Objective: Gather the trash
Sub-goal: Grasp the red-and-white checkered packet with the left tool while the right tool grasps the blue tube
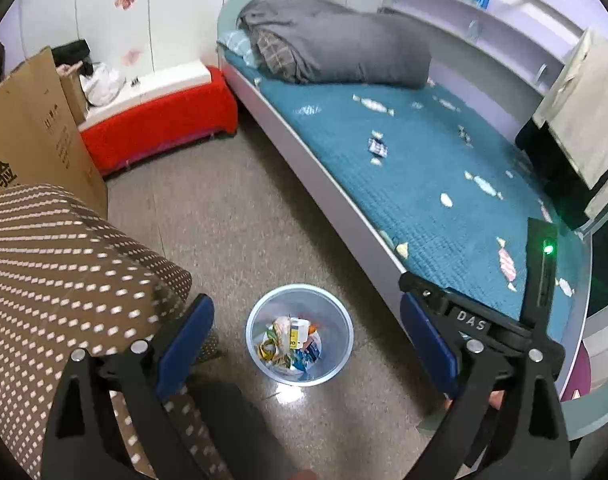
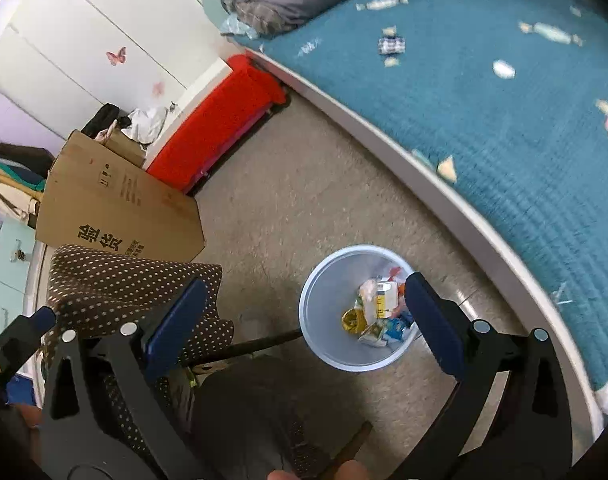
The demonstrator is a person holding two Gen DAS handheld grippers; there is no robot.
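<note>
Currently both grippers are hovering over the floor point(image 1: 240, 216) beside the bed, jaws spread wide on each, nothing sitting between them.

Left gripper point(image 1: 307, 344) is looking straight down at the bin point(image 1: 264, 312), a pale blue round one standing upright on the floor just beside the bed frame point(image 1: 323, 184). Right gripper point(image 2: 304, 320) is sitting above the same bin point(image 2: 323, 304), its right finger overlapping the bin's rim in that view.

Trash in the bin point(image 1: 292, 342) is lying in a heap at the bottom: crumpled wrappers, a small white carton, something gold and shiny.

More wrappers are lying scattered on the teal bedspread point(image 1: 423, 184), well apart from each other: a checked one point(image 1: 377, 147) mid-bed, a pink striped one point(image 1: 507, 265) near the foot, a small pale one point(image 1: 401, 249) right at the mattress edge near the bin.

Grey duvet point(image 1: 343, 48) is lying bunched at the head of the bed. Cardboard box point(image 1: 36, 128) is standing near a red-covered bench point(image 1: 160, 124). Brown dotted fabric point(image 1: 64, 264) is filling the left side of the view.
</note>
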